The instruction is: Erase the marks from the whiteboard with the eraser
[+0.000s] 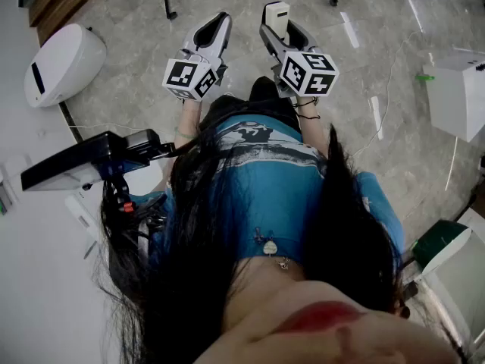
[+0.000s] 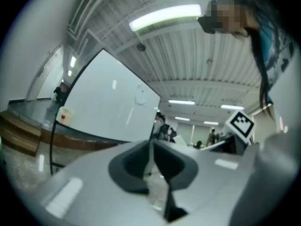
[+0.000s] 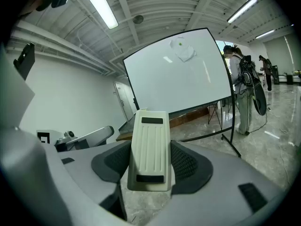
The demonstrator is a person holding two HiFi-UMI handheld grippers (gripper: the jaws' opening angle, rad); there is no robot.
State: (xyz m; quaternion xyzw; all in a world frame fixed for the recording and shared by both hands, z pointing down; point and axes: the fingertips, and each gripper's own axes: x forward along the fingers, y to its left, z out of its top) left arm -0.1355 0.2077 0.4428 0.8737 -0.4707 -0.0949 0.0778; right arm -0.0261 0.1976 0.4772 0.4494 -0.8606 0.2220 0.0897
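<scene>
Grey marble floor (image 1: 379, 150); one white whiteboard (image 3: 176, 74) ahead. One cream ribbed eraser (image 3: 149, 140) sits clamped lengthwise in the right gripper (image 3: 150, 164), pointing toward the board. The left gripper (image 2: 151, 164) has its jaws pressed together, empty.

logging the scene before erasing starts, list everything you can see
whiteboard: 1, white, on a stand ahead
marks: few, faint grey, near the whiteboard's top
eraser: 1, cream, held by the right gripper
pod: 1, white, floor at far left
box: 1, white, floor at right
device: 1, black, on a stand at left
bystander: 1, light trousers, right of the whiteboard
left gripper: 1, grey, jaws together, empty
right gripper: 1, grey, shut on the eraser
</scene>
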